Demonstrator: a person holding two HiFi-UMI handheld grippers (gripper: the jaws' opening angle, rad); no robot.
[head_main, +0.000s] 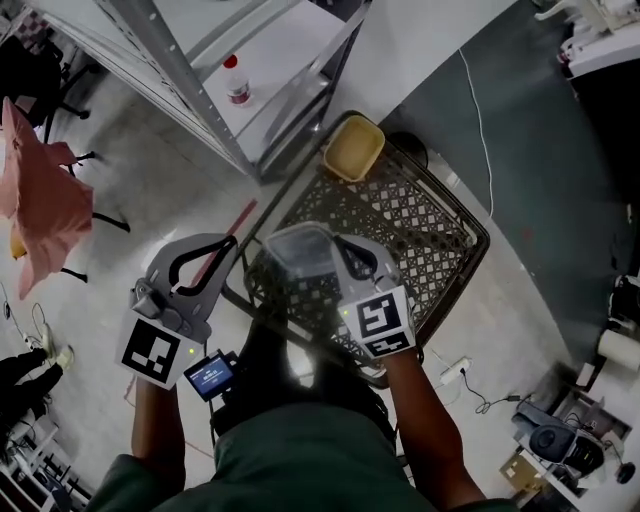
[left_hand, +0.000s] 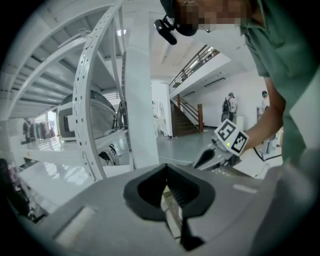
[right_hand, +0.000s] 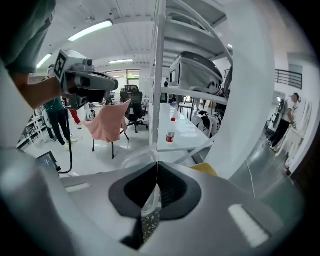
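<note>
While the R gripper (head_main: 325, 248) hung over the near-left part of the black basket (head_main: 440, 215), its jaws were clenched on the thin rim of a clear tub (head_main: 298, 252). In the right gripper view the plastic edge (right_hand: 142, 156) ran straight up btwn the pads. The tub stuck out toward 11 o'clock from that gripper, above the basket's mesh and not touching it. A yellow tub (head_main: 352, 147) sat in the basket's far corner, at approx 1 o'clock from the clear one and well apart.

The L gripper (head_main: 228, 242) was at 9 o'clock from the clear tub, near it but outside the basket, jaws pressed together w/ nothing in them. The R gripper was the nearer to both tubs.
</note>
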